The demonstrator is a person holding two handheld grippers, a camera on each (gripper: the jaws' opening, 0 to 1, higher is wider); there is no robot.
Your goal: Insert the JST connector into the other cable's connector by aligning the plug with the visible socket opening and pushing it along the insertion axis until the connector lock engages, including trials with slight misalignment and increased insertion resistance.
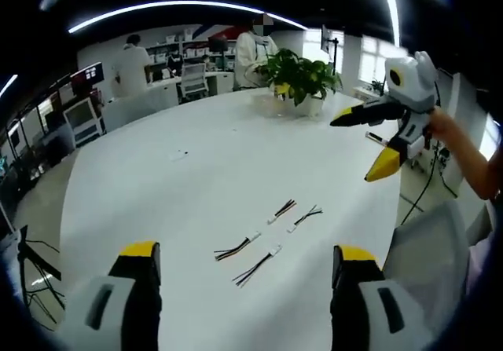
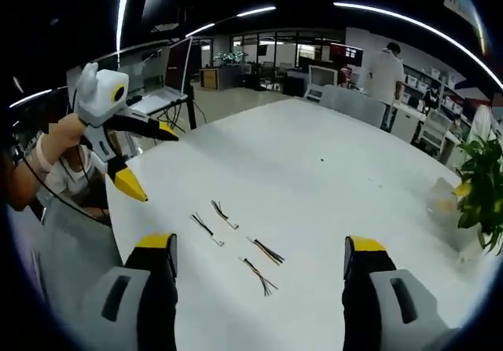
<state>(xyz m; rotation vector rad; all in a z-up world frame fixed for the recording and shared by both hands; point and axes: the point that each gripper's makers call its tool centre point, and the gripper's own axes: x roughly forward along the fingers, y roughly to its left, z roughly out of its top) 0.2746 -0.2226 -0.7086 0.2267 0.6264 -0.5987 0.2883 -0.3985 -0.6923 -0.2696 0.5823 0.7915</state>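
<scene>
So both sets of tongs are spread wide and holding nothing: in the left gripper view the left tongs (image 1: 247, 263) come up from 6 o'clock, with the right tongs (image 1: 377, 143) hanging in the air out at 2 o'clock. Four short JST cables (image 1: 269, 239) lie loose on the white surface (image 1: 196, 186) just ahead of the left tongs, well apart from both. In the right gripper view the right tongs (image 2: 259, 258) frame the same cables (image 2: 236, 245), left tongs (image 2: 130, 159) at 10 o'clock, potted plant (image 2: 481, 190) at 3.

Potted plant (image 1: 301, 76) on white table (image 1: 157, 186)
</scene>
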